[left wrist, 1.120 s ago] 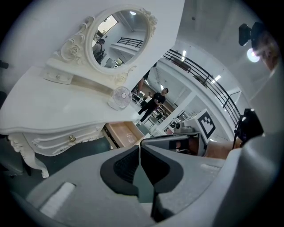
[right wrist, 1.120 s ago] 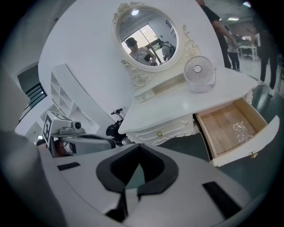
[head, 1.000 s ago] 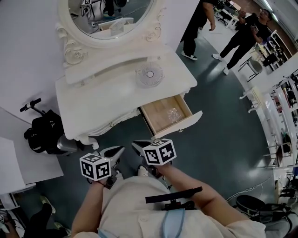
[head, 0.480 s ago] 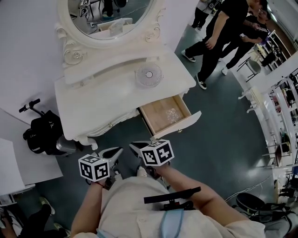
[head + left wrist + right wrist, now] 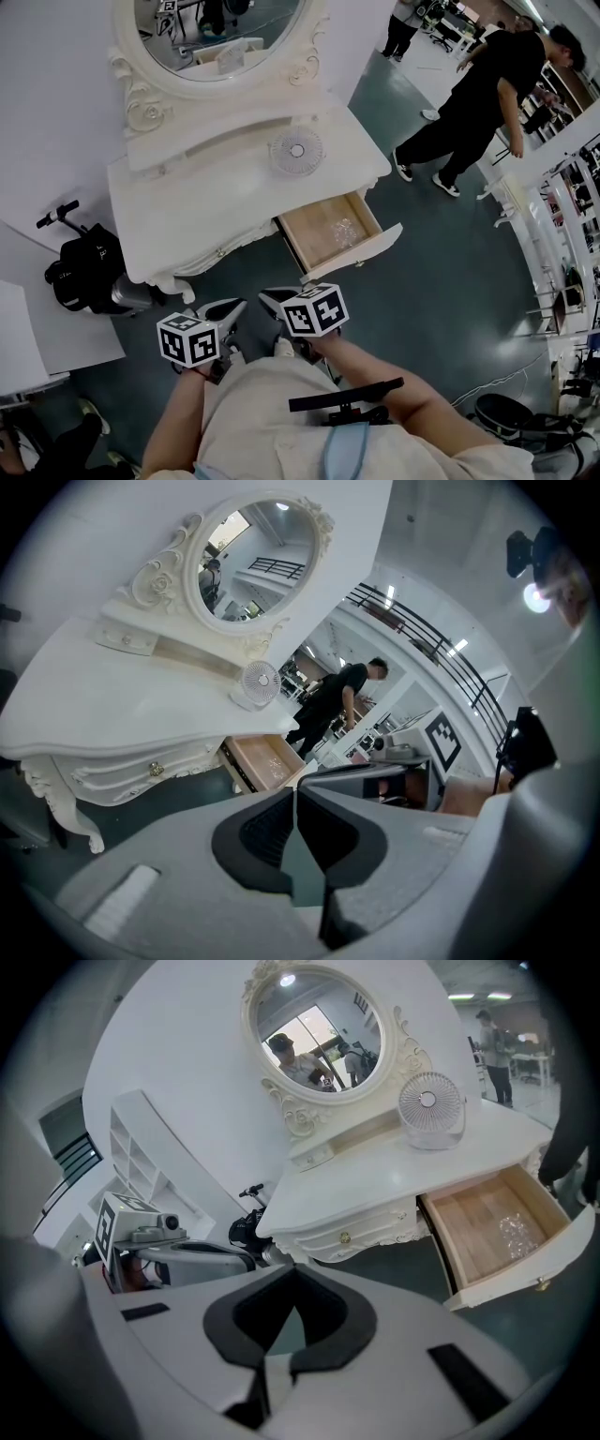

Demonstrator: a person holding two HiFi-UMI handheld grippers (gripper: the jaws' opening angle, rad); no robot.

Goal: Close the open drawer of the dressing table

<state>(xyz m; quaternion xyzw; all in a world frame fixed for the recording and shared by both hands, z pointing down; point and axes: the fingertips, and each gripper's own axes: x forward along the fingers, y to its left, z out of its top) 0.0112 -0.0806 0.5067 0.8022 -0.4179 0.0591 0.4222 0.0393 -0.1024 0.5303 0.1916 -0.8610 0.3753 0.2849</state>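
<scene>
Jaws on the left gripper [image 5: 236, 304] [image 5: 295, 794] meet at their tips, with nothing between them. The right gripper [image 5: 266, 295] [image 5: 293, 1274] is likewise pressed together and empty. Both hang side by side, near each other, in front of the white dressing table [image 5: 206, 202] and apart from it; neither touches anything.

The drawer [image 5: 361, 255] [image 5: 487, 1222] [image 5: 262, 761] stands pulled out at the right end of the table's front edge, with its pale wooden bottom showing. A small clear crinkled thing [image 5: 345, 228] lies inside it. In the head view the drawer's white front panel is nearest the right gripper, with a strip of dark green floor [image 5: 422, 281] between them.

On the tabletop a small round fan [image 5: 296, 150] stands near the right corner, below the oval mirror [image 5: 220, 33]. A black bag [image 5: 89, 267] sits on the floor by the table's left leg. A person in black [image 5: 478, 94] stands past the table's right corner, well apart from the drawer.
</scene>
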